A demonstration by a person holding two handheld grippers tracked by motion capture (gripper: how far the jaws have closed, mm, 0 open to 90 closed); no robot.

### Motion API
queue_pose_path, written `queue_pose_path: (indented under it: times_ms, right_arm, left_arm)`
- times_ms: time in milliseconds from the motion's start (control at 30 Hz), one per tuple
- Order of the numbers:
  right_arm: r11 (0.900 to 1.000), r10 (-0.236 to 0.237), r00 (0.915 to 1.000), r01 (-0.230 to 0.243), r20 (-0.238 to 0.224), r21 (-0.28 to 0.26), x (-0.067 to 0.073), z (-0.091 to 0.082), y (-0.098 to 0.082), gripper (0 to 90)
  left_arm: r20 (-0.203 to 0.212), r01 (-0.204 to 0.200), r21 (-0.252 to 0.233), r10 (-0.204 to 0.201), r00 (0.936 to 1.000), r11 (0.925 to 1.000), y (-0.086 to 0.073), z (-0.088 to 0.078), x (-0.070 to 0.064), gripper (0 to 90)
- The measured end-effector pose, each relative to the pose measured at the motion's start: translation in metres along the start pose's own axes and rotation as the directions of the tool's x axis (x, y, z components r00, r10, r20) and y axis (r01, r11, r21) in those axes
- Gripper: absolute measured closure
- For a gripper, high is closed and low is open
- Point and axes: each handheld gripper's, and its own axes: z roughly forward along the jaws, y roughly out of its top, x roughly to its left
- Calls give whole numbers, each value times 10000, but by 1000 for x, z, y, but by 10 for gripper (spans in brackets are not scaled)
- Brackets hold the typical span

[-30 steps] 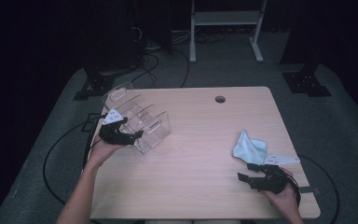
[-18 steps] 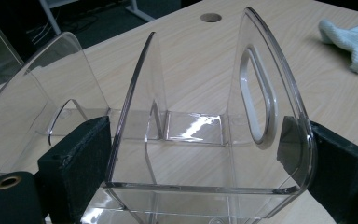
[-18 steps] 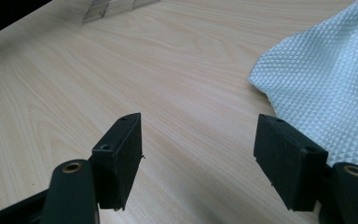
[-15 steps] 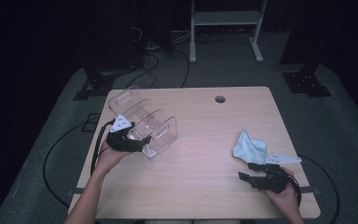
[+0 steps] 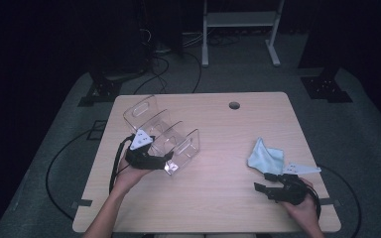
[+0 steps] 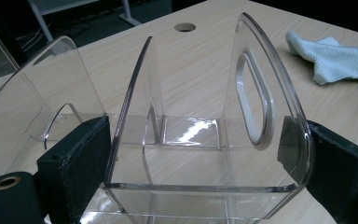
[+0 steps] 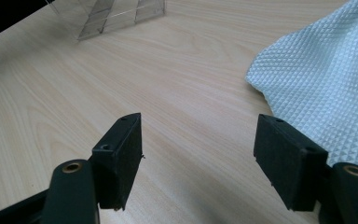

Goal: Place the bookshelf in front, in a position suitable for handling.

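Far left of the light wooden table (image 5: 213,198), your left gripper (image 5: 166,161) is clamped on the near end of a clear acrylic file organizer with upright dividers (image 5: 166,134); in the left gripper view both black pads sit tight against the outer walls of the organizer (image 6: 200,135), one on the plain wall, the other on the rounded end panel with the oblong handle cutout. The organizer stands upright on the table's left half, running diagonally from the far-left corner area toward the centre. Every compartment between the dividers you can see is see-through down to the wood, nothing lying in them. Your left hand (image 5: 129,173) comes in from the bottom edge and the cable loops off the table's left side. Further back, past the middle, there's a small round cable hole (image 5: 234,105) in the tabletop, well apart from everything. On the right half lies a crumpled light blue waffle-weave cloth (image 5: 267,157), flat on the wood, well apart from the organizer. Your right gripper (image 5: 262,187) rests near the table's front-right corner, just beside the cloth's near edge; in the right gripper view its jaws stand wide apart with bare wood between them, gripping nothing, the cloth (image 7: 326,79) lying just past the right-hand pad, and I can't tell if that pad touches it. A corner of the organizer (image 7: 121,16) shows at the top of that view.
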Motion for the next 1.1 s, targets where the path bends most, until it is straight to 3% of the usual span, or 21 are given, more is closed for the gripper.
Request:
queue_pose_path:
  times_ms: [267, 600, 967, 1100]
  right_arm:
    - [10000, 15, 10000, -15, 6, 7, -1, 0, 0, 317]
    - [10000, 6, 10000, -6, 78, -87, -2, -2, 0, 317]
    - [9997, 125, 9999, -123, 102, -224, -5, -5, 0, 317]
    - [9998, 88, 9999, -86, 106, -185, -5, -4, 0, 317]
  left_arm:
    - [33, -155, 158, 154, 9999, 9998, 6, 6, -27, 80]
    - [284, -199, 9, 199, 9994, 9998, 9, 14, -57, 72]
    - [376, -4, -17, 5, 9993, 10000, 13, 19, -79, 65]
    - [404, -122, 20, 121, 9991, 9999, 15, 20, -88, 63]
